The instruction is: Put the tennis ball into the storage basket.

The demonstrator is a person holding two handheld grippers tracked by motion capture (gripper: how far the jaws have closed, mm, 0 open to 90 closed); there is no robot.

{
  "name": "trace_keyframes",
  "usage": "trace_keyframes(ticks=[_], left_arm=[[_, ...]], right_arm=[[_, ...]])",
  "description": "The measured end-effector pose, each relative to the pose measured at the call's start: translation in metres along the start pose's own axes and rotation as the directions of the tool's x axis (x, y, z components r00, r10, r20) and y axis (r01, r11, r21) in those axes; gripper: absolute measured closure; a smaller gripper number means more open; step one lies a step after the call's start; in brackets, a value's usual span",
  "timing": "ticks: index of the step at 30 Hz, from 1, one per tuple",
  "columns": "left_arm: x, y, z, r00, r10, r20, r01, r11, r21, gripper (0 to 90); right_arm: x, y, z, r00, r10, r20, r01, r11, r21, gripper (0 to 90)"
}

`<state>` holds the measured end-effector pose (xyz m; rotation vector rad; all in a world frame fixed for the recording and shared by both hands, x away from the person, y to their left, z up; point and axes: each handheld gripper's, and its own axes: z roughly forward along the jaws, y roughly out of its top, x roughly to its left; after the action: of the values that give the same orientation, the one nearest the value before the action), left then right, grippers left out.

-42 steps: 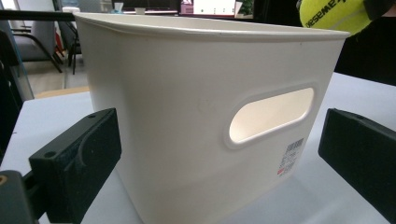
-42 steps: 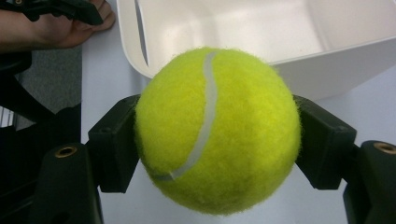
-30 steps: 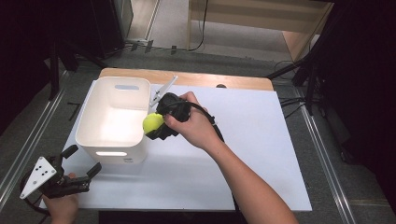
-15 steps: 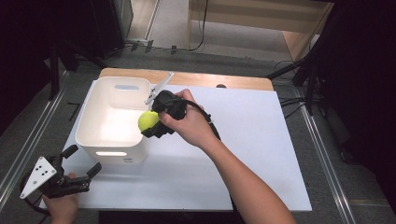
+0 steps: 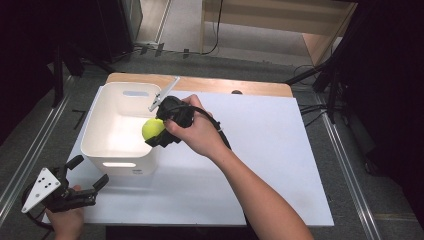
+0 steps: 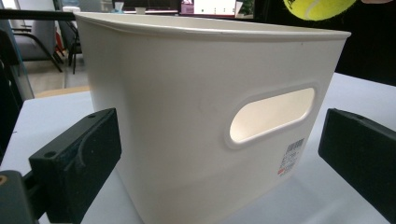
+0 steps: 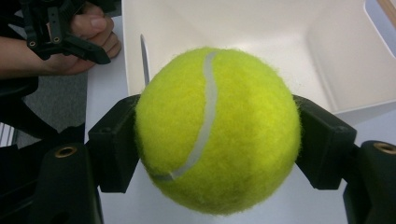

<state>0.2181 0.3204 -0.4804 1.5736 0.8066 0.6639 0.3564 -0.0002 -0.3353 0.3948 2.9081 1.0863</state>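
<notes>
A white sheet covers the table, and on its left part stands a white bin with a slot handle in its near wall. The right gripper pinches a yellow-green tennis ball between its jaws, over the bin's right rim. The left gripper rests at the sheet's near left corner, just beside the bin, jaws spread wide with nothing between them

My right gripper and ball hang over the bin's near-right rim; the bin interior below is empty. The bin wall blocks my left gripper straight ahead. Table right of the bin is open.
</notes>
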Motion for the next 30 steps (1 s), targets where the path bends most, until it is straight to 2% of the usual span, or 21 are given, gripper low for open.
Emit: trace_keyframes(ticks=[3, 4, 5, 6, 11, 21, 24, 30], left_arm=[[0.0, 0.0, 0.0, 1.0, -0.001, -0.001, 0.001, 1.0, 0.001, 0.0], [0.0, 0.0, 0.0, 1.0, -0.001, -0.001, 0.001, 1.0, 0.001, 0.0], [-0.001, 0.0, 0.0, 1.0, -0.002, -0.001, 0.002, 1.0, 0.0, 0.0], [-0.001, 0.0, 0.0, 1.0, -0.002, -0.001, 0.002, 1.0, -0.001, 0.0], [0.0, 0.0, 0.0, 1.0, -0.001, 0.0, 0.001, 1.0, 0.001, 0.0], [0.0, 0.0, 0.0, 1.0, -0.002, 0.001, 0.002, 1.0, -0.001, 0.0], [0.0, 0.0, 0.0, 1.0, -0.003, 0.003, 0.003, 1.0, -0.001, 0.0], [0.0, 0.0, 0.0, 1.0, 0.0, 0.006, 0.0, 1.0, 0.0, 0.0]], right_arm=[[0.0, 0.002, 0.003, 0.9999, -0.01, -0.003, 0.01, 0.9999, 0.003, 23.9], [0.001, 0.003, 0.004, 1.0, 0.004, -0.002, -0.004, 1.0, 0.003, 23.9], [0.0, 0.003, 0.005, 0.9999, -0.014, -0.003, 0.014, 0.9999, -0.002, 23.9], [0.001, 0.004, 0.006, 1.0, 0.002, -0.009, -0.002, 1.0, 0.002, 23.9], [0.002, 0.007, 0.01, 1.0, 0.0, -0.009, 0.0, 1.0, 0.004, 23.9], [0.003, 0.015, 0.02, 0.9995, -0.03, -0.013, 0.03, 0.9996, -0.003, 23.9], [0.004, 0.016, 0.025, 0.9997, -0.017, -0.015, 0.017, 0.9998, 0.009, 23.9], [0.004, 0.017, 0.035, 0.9994, -0.029, -0.02, 0.029, 0.9992, 0.026, 23.8]])
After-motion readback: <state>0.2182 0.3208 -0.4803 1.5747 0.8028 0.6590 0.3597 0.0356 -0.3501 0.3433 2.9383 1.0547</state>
